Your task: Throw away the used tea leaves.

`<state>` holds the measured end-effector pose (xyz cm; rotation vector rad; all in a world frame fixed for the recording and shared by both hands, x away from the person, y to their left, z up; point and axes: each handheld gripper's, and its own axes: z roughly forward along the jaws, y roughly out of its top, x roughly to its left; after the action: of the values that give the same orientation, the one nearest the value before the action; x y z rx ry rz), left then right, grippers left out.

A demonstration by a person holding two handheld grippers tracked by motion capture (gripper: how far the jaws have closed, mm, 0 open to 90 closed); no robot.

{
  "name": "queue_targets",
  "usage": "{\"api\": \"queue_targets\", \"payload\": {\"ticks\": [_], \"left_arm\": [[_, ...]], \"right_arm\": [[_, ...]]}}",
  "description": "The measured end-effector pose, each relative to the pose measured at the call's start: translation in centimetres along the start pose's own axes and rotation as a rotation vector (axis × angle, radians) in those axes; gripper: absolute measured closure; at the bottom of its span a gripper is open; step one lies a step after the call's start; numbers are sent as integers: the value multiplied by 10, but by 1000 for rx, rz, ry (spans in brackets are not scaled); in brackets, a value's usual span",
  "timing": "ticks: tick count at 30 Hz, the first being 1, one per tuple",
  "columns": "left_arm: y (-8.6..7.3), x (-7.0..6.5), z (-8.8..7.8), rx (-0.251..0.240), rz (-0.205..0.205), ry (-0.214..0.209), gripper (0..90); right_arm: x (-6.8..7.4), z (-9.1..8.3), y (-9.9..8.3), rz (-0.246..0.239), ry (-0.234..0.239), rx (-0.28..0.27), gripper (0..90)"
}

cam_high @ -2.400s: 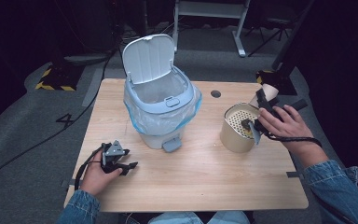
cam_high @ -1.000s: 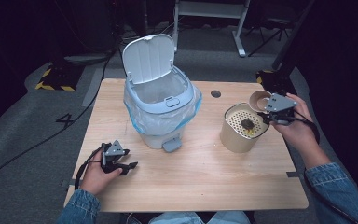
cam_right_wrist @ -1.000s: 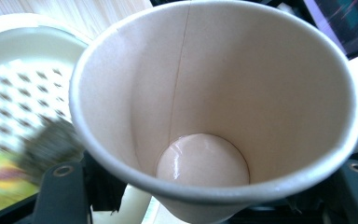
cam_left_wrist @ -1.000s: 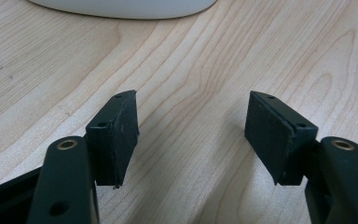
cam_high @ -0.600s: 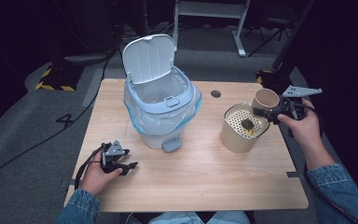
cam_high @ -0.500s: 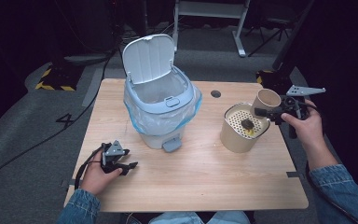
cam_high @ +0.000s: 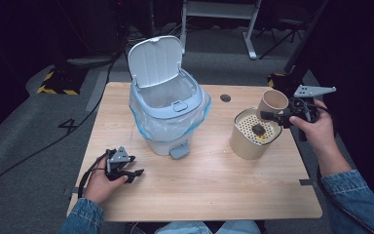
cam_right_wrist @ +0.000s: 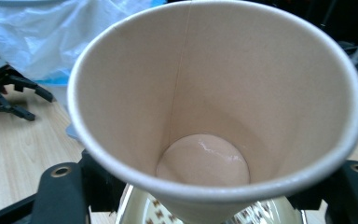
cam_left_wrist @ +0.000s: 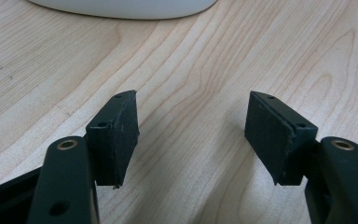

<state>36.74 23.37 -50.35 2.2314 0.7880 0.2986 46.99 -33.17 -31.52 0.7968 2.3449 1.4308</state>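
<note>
We hold a paper cup (cam_high: 272, 102) in the right gripper (cam_high: 285, 117), its jaws clamped on the cup's lower wall, just above the perforated strainer bin (cam_high: 253, 134) at the table's right side; in the right gripper view the cup (cam_right_wrist: 214, 107) looks empty, with only a faint wet sheen on its base. We judge it very light and thin-walled; it will buckle if the pads squeeze hard, and the smooth paper may slip if they squeeze too little; the stiffest places to hold are near the base and just under the rolled rim, so we keep our grip low. The left gripper (cam_high: 121, 165) rests on the wooden table (cam_high: 214, 190) with its jaws wide and nothing between them. The pedal bin (cam_high: 168, 112), lid up and lined with a plastic bag, stands well apart from the cup.
</note>
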Motion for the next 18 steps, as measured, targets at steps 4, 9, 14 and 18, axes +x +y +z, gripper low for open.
{"api": "queue_targets", "payload": {"ticks": [4, 9, 14, 18], "left_arm": [[0, 0, 0, 0, 1, 1, 352], [0, 0, 0, 0, 0, -1, 351], [0, 0, 0, 0, 2, 1, 351], [0, 0, 0, 1, 0, -1, 351]], "right_arm": [[6, 7, 18, -34, 17, 7, 293], [15, 18, 41, -71, 54, -10, 293], [23, 31, 63, -110, 95, -5, 293], [29, 40, 75, -131, 125, -6, 293]]}}
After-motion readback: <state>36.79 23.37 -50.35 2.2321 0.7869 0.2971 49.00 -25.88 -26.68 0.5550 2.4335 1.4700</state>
